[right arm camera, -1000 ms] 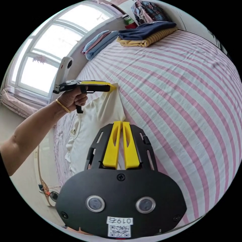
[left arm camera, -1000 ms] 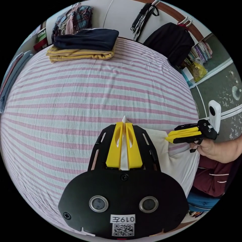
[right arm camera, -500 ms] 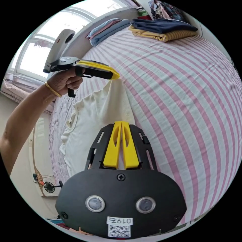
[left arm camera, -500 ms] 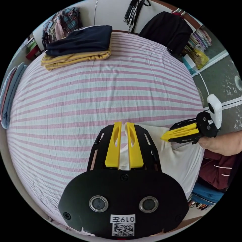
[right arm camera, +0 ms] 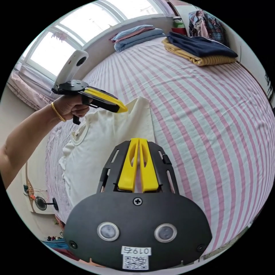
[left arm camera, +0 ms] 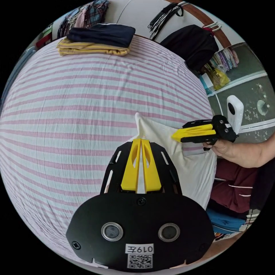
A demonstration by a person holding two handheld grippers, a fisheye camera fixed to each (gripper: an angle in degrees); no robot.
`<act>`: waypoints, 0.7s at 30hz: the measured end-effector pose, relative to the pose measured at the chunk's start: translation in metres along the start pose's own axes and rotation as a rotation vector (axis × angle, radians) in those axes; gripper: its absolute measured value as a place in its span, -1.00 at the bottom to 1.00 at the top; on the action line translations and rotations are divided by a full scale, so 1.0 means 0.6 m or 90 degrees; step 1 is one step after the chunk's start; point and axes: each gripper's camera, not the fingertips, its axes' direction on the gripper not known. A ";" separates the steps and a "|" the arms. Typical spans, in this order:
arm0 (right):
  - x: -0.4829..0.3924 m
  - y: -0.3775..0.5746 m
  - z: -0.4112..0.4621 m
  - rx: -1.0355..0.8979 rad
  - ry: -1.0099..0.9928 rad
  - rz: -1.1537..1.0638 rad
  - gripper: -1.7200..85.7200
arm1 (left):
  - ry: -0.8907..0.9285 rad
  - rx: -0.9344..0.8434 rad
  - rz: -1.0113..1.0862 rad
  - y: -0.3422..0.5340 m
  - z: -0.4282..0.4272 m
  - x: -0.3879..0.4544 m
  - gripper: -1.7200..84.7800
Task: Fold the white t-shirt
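You are pinching the white t-shirt's [left arm camera: 183,160] hem in both grippers, left gripper [left arm camera: 141,141], right gripper [right arm camera: 138,140]; thin bites are risking slippage under uneven pull.

A bedroom in a home. A bed [left arm camera: 86,108] under a pink-and-white striped sheet spreads through the left gripper view, with a stack of folded clothes [left arm camera: 97,40] at 11 o'clock. Dark garments on hangers [left arm camera: 197,48] hang from a wall rail at 1 o'clock, beside a crowded bookshelf [left arm camera: 226,57]. In the right gripper view a large window [right arm camera: 71,31] sits at 11 o'clock, folded bedding [right arm camera: 137,34] below it, a small fan [right arm camera: 41,204] on the floor at 8 o'clock
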 end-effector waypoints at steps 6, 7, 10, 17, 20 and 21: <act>-0.093 -0.028 -0.023 0.020 0.037 -0.110 -0.98 | -0.091 0.140 -0.067 0.114 -0.054 0.044 -0.94; -0.120 -0.036 -0.028 0.018 0.031 -0.137 -0.98 | -0.095 0.158 -0.081 0.136 -0.062 0.050 -0.94; -0.207 -0.057 -0.032 0.006 -0.007 -0.221 -0.97 | -0.080 0.245 -0.160 0.278 -0.093 0.098 -0.93; -0.525 -0.117 0.046 -0.093 -0.164 -0.512 -0.88 | -0.102 0.317 -0.535 0.734 -0.086 0.228 -0.90; -0.689 -0.123 0.112 -0.162 -0.217 -0.666 -0.80 | -0.164 0.337 -0.771 0.953 -0.075 0.289 -0.89; -0.721 -0.123 0.124 -0.167 -0.226 -0.690 -0.80 | -0.182 0.345 -0.853 1.031 -0.065 0.312 -0.88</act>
